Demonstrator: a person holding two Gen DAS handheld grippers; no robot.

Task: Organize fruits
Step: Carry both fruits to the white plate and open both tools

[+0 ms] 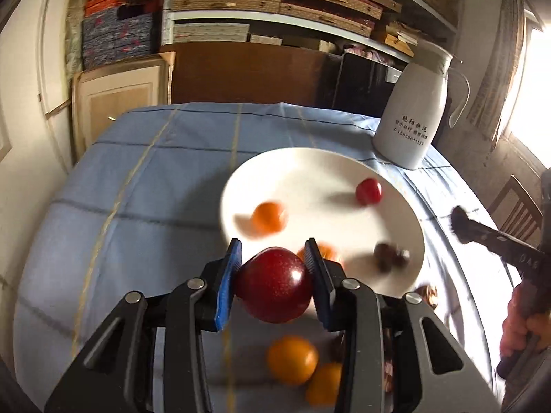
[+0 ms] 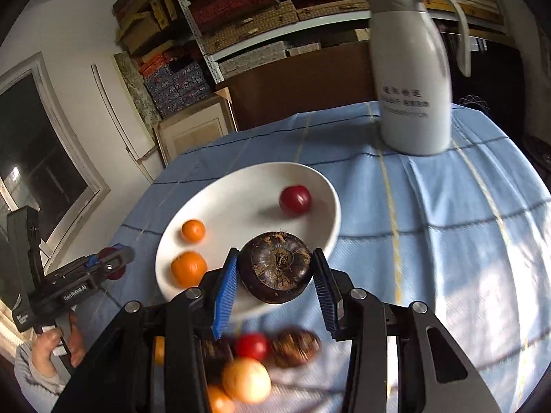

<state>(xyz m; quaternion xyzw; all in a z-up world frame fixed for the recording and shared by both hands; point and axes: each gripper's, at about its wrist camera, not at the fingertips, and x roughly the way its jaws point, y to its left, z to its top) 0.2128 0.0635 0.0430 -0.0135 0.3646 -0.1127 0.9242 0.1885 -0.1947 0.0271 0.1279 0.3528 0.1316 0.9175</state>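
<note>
A round table (image 1: 155, 179) under a blue checked tablecloth (image 2: 447, 241) stands before white metal shelves (image 1: 275, 17) stacked with flat boxes. A white thermos jug (image 1: 409, 113) sits near the far edge. Pale walls, a dark window (image 2: 38, 158) at left, sunlight from the right.

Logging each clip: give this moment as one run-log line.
left gripper: shut on red plum | right gripper: shut on dark brown fruit | white plate: holds fruit | loose fruit on blue tablecloth
</note>
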